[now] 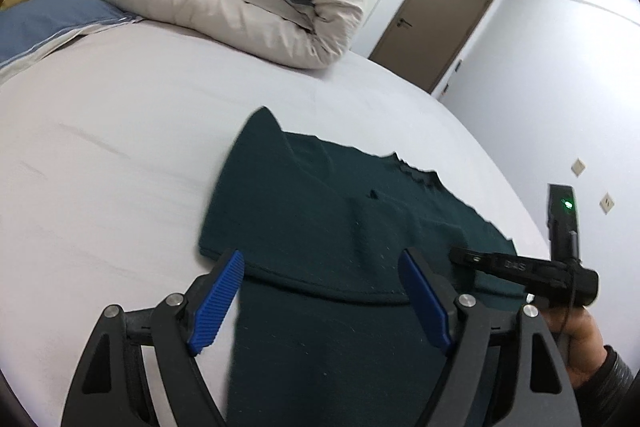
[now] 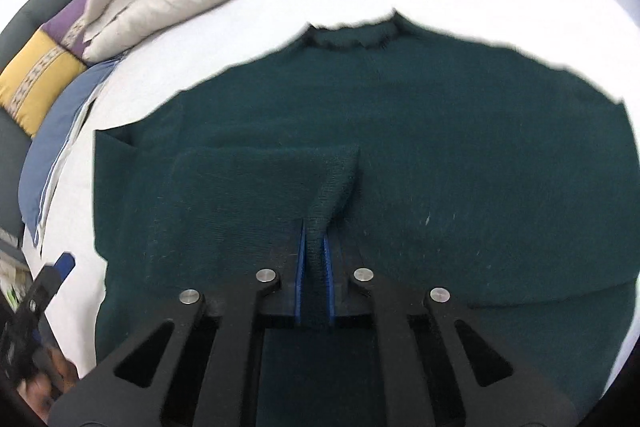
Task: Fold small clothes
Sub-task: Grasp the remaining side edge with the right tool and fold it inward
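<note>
The right gripper [image 2: 315, 239] pinches a sleeve cuff [image 2: 334, 179] of the soft, limp green sweater [image 2: 460, 131] (light knit); the left gripper [image 1: 322, 301] gapes empty above its hem.

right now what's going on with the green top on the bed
A person with a gripper in each hand is folding a dark green sweater spread on the white bed. The right gripper is shut on a pinched ridge of the knit. The left gripper is open above the sweater's edge, holding nothing.
</note>
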Tool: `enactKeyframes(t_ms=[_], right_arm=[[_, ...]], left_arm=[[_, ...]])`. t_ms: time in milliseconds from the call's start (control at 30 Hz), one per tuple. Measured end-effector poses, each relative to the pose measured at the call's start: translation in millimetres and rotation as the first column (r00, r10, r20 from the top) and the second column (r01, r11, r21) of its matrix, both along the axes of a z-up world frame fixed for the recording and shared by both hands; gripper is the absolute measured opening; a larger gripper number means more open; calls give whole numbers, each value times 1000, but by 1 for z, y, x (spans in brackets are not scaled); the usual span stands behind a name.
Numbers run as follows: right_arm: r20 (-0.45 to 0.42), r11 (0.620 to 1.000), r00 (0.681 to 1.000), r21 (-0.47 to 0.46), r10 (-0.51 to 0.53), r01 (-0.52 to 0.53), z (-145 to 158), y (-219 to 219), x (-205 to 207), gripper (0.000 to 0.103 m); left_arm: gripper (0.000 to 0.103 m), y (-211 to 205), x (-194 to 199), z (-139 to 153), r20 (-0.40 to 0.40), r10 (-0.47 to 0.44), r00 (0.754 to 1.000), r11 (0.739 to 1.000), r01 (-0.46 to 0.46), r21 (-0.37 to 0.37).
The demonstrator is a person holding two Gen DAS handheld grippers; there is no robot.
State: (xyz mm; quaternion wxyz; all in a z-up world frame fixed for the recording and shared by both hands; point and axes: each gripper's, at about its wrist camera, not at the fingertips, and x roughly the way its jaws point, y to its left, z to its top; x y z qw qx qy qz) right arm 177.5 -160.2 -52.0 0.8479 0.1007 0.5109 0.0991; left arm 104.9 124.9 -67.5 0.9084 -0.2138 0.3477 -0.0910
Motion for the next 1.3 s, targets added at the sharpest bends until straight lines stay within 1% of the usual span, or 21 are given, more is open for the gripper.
enactKeyframes(t_ms=[67, 167, 267, 400, 467, 567, 633, 700, 767, 833, 867, 967, 1033, 1100, 1133, 1167, 1200, 1233, 1267, 1300], right_arm=[[51, 1000, 998, -19, 20, -19, 17, -1, -4, 7], [106, 1000, 994, -26, 17, -14, 37, -14, -6, 7], [126, 999, 992, -31, -15, 19, 44, -37, -8, 7], [105, 995, 990, -13, -95, 97, 30, -80, -6, 7], [84, 994, 991, -8, -106, 107, 18, -90, -4, 7], [76, 991, 989, -32, -125, 128, -4, -100, -6, 7], [64, 990, 988, -7, -139, 139, -16, -108, -7, 7], [61, 990, 988, 0, -139, 140, -23, -110, -6, 7], [67, 991, 989, -3, -133, 133, -25, -108, -5, 7], [72, 993, 990, -15, -119, 121, -25, -105, -5, 7], [73, 993, 991, -18, -114, 116, -22, -105, -11, 7], [81, 995, 993, -37, -89, 92, -20, -99, -11, 8], [85, 996, 994, -52, -72, 77, -19, -95, -11, 9], [91, 996, 994, -67, -57, 63, -18, -92, -12, 9], [94, 996, 994, -71, -50, 57, -18, -90, -13, 9], [94, 996, 994, -77, -47, 54, -18, -90, -12, 9], [94, 995, 995, -81, -44, 52, -18, -89, -12, 9], [96, 995, 995, -88, -38, 47, -18, -88, -11, 9], [98, 994, 995, -96, -33, 43, -17, -87, -11, 9], [99, 993, 995, -110, -30, 41, -17, -85, -11, 9]], left_arm=[[81, 7, 2, 0, 1, 23, 1000, 1000, -23, -15], [81, 21, 8, 0, -5, 57, 998, 998, -57, -38], [81, 31, 16, 0, -14, 75, 997, 996, -76, -40], [81, 39, 37, -6, -56, 72, 996, 996, -75, -56], [81, 41, 48, -10, -74, 75, 994, 995, -79, -56], [81, 43, 66, -17, -102, 80, 992, 994, -86, -60], [81, 41, 78, -19, -112, 79, 991, 996, -83, -33], [81, 36, 90, -19, -117, 72, 990, 997, -73, -1], [81, 29, 102, -21, -121, 56, 991, 998, -52, 33], [81, 20, 119, -24, -134, 49, 990, 996, -38, 86], [77, 17, 126, -27, -143, 47, 989, 994, -33, 102], [66, 11, 149, -37, -185, 39, 982, 991, -14, 136], [61, 8, 160, -43, -206, 31, 978, 987, 3, 161], [57, 5, 168, -48, -210, 30, 977, 978, 15, 209], [53, 5, 171, -49, -209, 31, 977, 977, 15, 215], [45, 7, 174, -49, -208, 35, 978, 977, 11, 215], [41, 9, 176, -49, -205, 43, 978, 977, 2, 215], [29, 10, 179, -48, -202, 47, 978, 975, -1, 222], [21, 10, 180, -49, -199, 44, 979, 972, 4, 235], [19, 7, 182, -50, -196, 36, 980, 965, 16, 260]])
